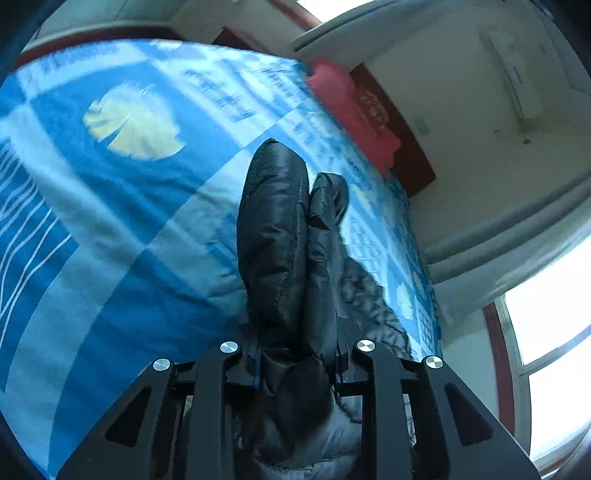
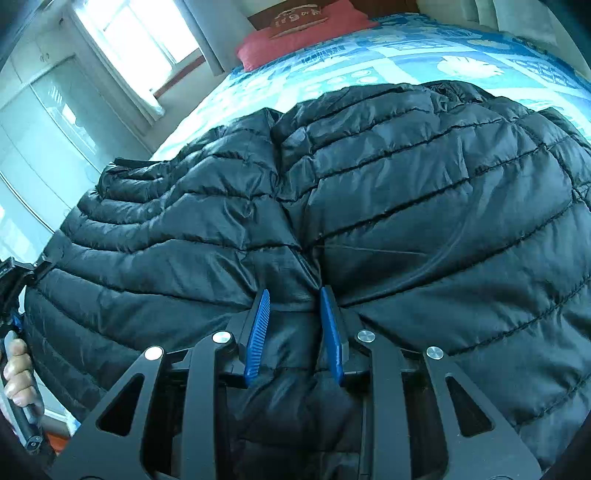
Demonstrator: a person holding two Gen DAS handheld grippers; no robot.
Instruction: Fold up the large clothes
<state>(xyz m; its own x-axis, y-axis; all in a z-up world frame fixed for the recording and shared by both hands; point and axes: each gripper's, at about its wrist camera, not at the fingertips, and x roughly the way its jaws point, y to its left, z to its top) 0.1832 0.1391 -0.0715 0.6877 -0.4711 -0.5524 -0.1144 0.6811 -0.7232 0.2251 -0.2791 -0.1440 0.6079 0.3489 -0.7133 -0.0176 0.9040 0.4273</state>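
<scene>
Both hand-held grippers, left [image 1: 299,354] and right [image 2: 295,325], pinch the glossy quilted black puffer jacket [image 2: 369,206] over a blue patterned bedsheet [image 1: 122,221]; red pillow [image 2: 295,33] far.

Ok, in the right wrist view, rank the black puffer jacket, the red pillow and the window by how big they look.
1. black puffer jacket, fills most of the view, being close to the camera.
2. and 3. window and red pillow look alike; both far off, so unranked.
</scene>
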